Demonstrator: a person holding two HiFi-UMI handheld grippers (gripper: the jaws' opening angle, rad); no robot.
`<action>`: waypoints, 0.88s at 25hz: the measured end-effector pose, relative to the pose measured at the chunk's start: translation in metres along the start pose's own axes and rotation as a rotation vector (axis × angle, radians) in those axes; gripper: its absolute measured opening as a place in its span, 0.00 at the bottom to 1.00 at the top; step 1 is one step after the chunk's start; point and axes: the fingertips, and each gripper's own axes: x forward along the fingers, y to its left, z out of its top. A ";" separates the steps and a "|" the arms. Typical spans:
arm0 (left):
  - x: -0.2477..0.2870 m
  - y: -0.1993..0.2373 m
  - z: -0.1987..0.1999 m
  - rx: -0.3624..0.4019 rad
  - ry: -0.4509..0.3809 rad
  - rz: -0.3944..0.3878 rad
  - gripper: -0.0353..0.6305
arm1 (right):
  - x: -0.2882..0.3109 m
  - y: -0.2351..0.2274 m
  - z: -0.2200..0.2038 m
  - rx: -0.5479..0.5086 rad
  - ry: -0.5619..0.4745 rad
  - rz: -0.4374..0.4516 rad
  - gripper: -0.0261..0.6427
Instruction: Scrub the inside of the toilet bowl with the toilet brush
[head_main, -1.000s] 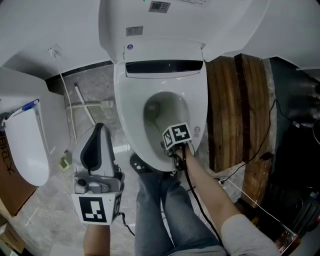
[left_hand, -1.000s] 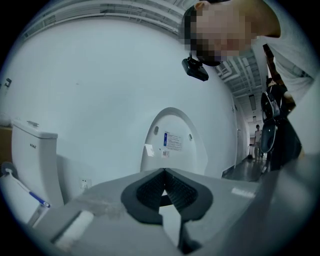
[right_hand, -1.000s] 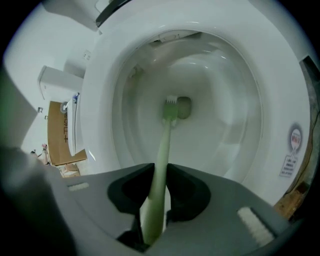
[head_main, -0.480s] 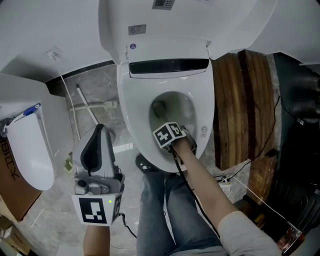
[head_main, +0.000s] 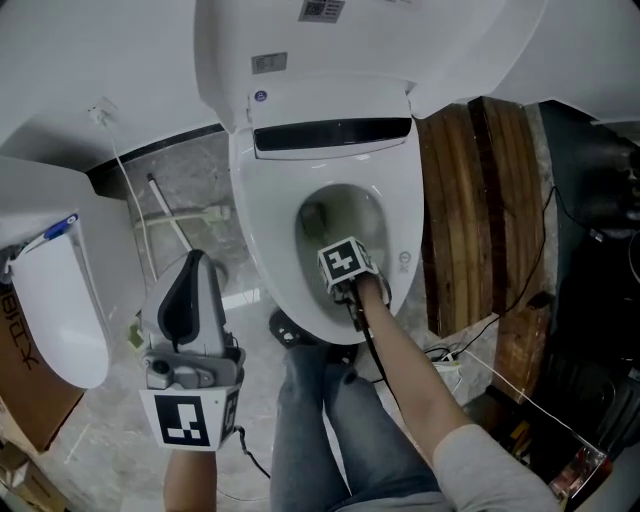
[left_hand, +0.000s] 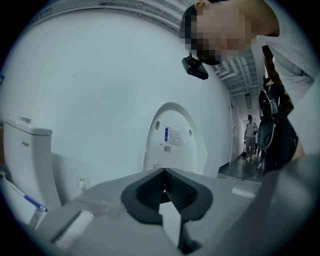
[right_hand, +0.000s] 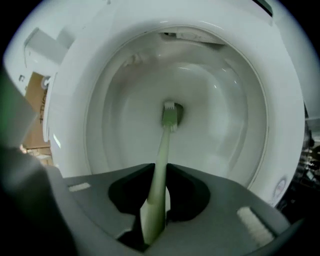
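Two grippers show in the head view. Our right gripper (head_main: 352, 275) reaches down into the toilet bowl (head_main: 318, 215). Our left gripper (head_main: 199, 265) hangs off to the side over the floor (head_main: 190, 190), likely so that it does not get in the way.

In the left gripper view, its jaws meet with nothing between them and point toward the raised lid (left_hand: 172, 135).

In the right gripper view, our jaws clamp the pale green handle of the toilet brush (right_hand: 161, 150). Its head sits deep at the bowl's bottom, which looks well placed for scrubbing.
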 end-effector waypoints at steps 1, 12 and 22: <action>0.001 -0.002 0.002 0.002 0.000 -0.005 0.06 | -0.004 0.000 -0.004 0.032 -0.003 0.022 0.15; 0.007 -0.044 0.042 0.028 -0.051 -0.080 0.06 | -0.033 0.022 -0.049 0.133 -0.078 0.169 0.15; -0.028 -0.093 0.073 0.019 -0.095 -0.128 0.06 | -0.087 0.027 -0.089 0.112 -0.316 0.093 0.15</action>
